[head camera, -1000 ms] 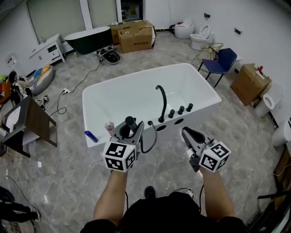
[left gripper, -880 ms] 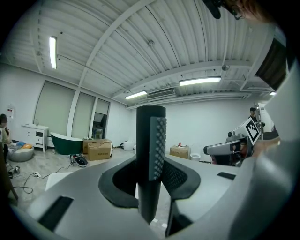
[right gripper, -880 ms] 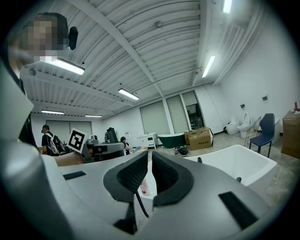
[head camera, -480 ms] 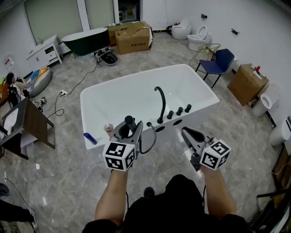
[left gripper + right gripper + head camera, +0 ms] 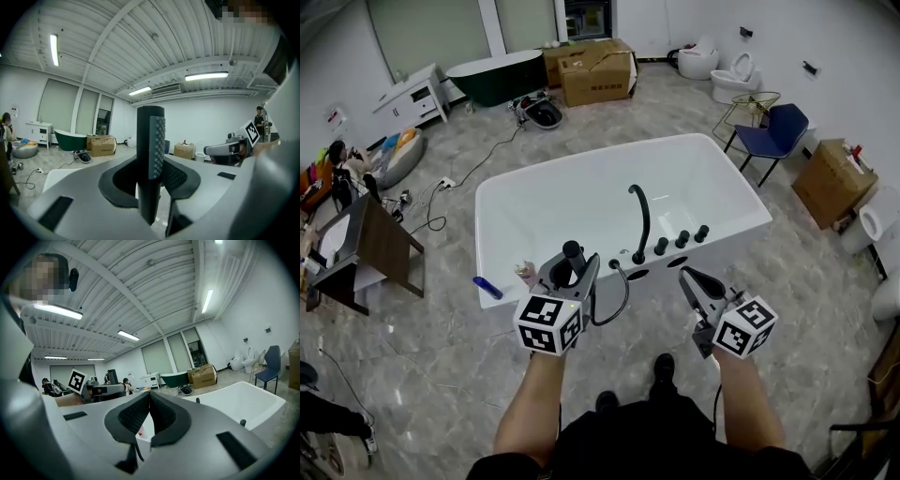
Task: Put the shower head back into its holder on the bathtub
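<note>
A black shower head (image 5: 573,253) stands upright between the jaws of my left gripper (image 5: 570,269), which is shut on its handle (image 5: 151,164). Its black hose (image 5: 619,291) loops down and back to a small black fitting (image 5: 614,265) on the near rim of the white bathtub (image 5: 525,187). A curved black spout (image 5: 641,216) and three knobs (image 5: 682,238) sit on that rim, to the right. My right gripper (image 5: 686,277) hovers in front of the tub's near wall, shut with nothing in it (image 5: 149,401).
A small bottle (image 5: 526,274) stands at the tub's near left corner and a blue object (image 5: 487,287) lies on the floor beside it. A dark table (image 5: 380,248) is at left, a blue chair (image 5: 778,131) and cardboard boxes (image 5: 600,70) beyond.
Both grippers have eased slightly toward the tub, and the person has stepped forward, one shoe now showing between the arms. The grip on the shower head is unchanged.
</note>
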{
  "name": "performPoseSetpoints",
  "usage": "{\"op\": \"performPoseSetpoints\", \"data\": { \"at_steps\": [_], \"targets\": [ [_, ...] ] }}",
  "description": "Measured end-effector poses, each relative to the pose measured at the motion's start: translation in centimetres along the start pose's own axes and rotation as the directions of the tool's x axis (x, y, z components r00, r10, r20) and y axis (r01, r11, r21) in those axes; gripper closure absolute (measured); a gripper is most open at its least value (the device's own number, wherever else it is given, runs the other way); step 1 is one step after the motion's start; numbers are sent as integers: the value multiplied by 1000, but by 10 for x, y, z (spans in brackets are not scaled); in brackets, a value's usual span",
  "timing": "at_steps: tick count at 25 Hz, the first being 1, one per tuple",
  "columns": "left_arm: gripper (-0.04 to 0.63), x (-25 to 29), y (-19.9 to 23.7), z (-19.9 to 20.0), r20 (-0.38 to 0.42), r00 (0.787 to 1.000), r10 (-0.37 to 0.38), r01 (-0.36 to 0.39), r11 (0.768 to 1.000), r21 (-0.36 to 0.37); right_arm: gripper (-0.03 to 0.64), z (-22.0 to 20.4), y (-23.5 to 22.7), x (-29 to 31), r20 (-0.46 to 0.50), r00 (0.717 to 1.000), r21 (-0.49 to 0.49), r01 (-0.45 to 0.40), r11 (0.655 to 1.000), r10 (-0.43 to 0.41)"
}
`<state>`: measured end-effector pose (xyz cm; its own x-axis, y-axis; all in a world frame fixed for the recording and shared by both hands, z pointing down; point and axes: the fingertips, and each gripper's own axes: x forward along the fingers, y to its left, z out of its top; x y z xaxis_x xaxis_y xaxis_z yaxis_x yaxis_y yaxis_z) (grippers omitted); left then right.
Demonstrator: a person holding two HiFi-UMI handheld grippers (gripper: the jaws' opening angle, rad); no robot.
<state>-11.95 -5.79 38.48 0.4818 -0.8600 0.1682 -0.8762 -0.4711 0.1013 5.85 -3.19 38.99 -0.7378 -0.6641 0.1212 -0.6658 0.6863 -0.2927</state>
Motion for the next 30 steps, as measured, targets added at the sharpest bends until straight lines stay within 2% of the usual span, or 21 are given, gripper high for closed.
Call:
{"op": "performPoseSetpoints", "data": {
  "at_steps": [8,14,23,30],
  "targets": [
    [468,76,-5,-2,-45,997,65,-68,995,-67,601,1,-72,23,-35,994,15,-100,995,101],
    [468,105,-4,1,-58,989,140,-143,988,-62,601,4,-101,43,-62,978,26,-196,980,197],
    [468,106,15,6,-41,970,238,-240,969,-62,601,20,-104,79,-93,949,3,-303,953,302],
    [468,89,57,40,39,970,241,-239,970,-36,601,37,-81,123,-87,949,-17,-307,952,304]
  ]
}}
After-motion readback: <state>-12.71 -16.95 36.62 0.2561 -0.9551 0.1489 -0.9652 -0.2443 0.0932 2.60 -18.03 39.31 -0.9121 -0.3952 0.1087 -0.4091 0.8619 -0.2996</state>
